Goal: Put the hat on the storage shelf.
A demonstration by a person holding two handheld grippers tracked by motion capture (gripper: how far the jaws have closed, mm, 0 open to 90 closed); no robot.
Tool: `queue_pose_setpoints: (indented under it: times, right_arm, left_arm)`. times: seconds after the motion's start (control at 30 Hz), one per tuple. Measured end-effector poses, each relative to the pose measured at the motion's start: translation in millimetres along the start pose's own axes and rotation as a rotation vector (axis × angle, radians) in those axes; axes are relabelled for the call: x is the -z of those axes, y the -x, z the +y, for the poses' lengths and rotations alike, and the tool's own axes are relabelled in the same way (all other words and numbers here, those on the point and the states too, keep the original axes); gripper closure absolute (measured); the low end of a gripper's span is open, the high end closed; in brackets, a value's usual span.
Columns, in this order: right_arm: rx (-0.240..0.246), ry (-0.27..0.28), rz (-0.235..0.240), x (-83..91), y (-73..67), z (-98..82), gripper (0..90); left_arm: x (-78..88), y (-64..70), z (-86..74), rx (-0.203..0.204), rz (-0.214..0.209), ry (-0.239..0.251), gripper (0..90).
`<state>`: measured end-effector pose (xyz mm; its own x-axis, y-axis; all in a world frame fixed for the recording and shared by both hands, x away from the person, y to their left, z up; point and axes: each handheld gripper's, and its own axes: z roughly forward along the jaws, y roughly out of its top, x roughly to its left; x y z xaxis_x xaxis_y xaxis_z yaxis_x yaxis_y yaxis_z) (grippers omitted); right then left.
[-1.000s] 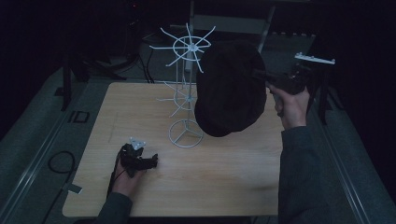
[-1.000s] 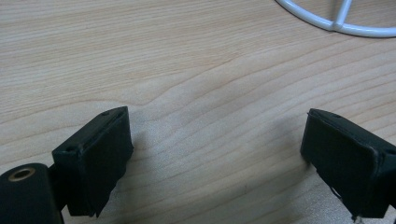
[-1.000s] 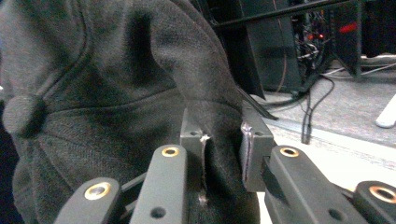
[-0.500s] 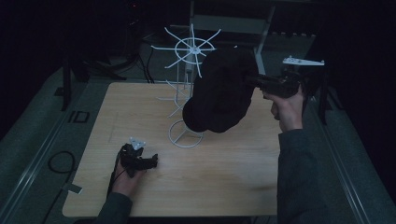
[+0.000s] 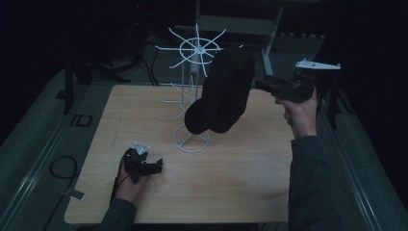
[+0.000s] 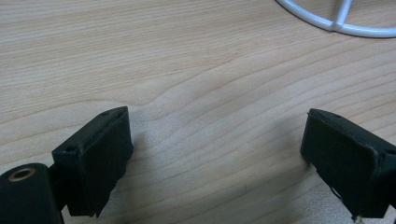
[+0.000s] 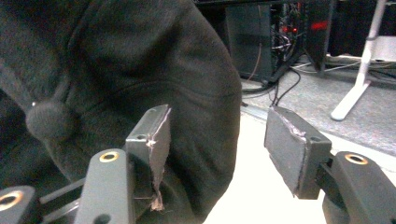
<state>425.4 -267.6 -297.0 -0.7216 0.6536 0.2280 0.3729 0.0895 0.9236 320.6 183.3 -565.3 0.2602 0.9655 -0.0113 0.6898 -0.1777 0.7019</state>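
Dark cap hung on the white rack, both grippers wide and empty.

Left gripper (image 5: 156, 167), at 7 o'clock on the table (image 5: 250, 178), rests gaping over bare wood. The cap (image 5: 223, 91) hangs from the rack (image 5: 195, 72) near centre; it looks soft, light and floppy, best pinched at its brim. Right gripper (image 5: 260, 84), at 3 o'clock, has just been opening, cap fabric beside one jaw, none pinched.

The high view looks down on the surface (image 5: 240, 183); the left tool view skims it closely, both sharing the rack base (image 5: 191, 142).

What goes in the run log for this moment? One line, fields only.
right gripper: jaws just opened, off black fabric cap | cap: hanging on white wire rack | left gripper: open, on wooden table
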Motion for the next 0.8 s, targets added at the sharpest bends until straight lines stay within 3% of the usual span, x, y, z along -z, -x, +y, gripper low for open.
queue_pose_setpoints:
  times: [0.27, 0.5, 0.63, 0.73, 0.8]
  right_arm:
    - [0.014, -0.016, -0.022, 1.4, 1.9, -6.8, 38.9]
    - [-0.004, -0.022, -0.031, 6.9, 8.1, -16.0, 40.9]
    - [-0.023, -0.054, -0.034, 8.2, 12.8, -26.1, 52.7]
    - [-0.03, -0.061, -0.038, 7.9, 13.6, -28.3, 55.9]
    - [-0.033, -0.106, -0.054, 3.2, 15.0, -38.6, 67.2]
  left_arm:
    - [-0.2, 0.1, -0.1, 0.0, 0.0, 0.002, 9.4]
    - [0.0, 0.0, 0.0, 0.0, 0.0, 0.0, 9.4]
    - [0.0, 0.0, 0.0, 0.0, 0.0, 0.0, 9.4]
    - [-0.1, 0.0, 0.0, 0.0, 0.0, 0.001, 9.4]
    - [-0.1, 0.1, 0.0, 0.001, 0.0, 0.001, 9.4]
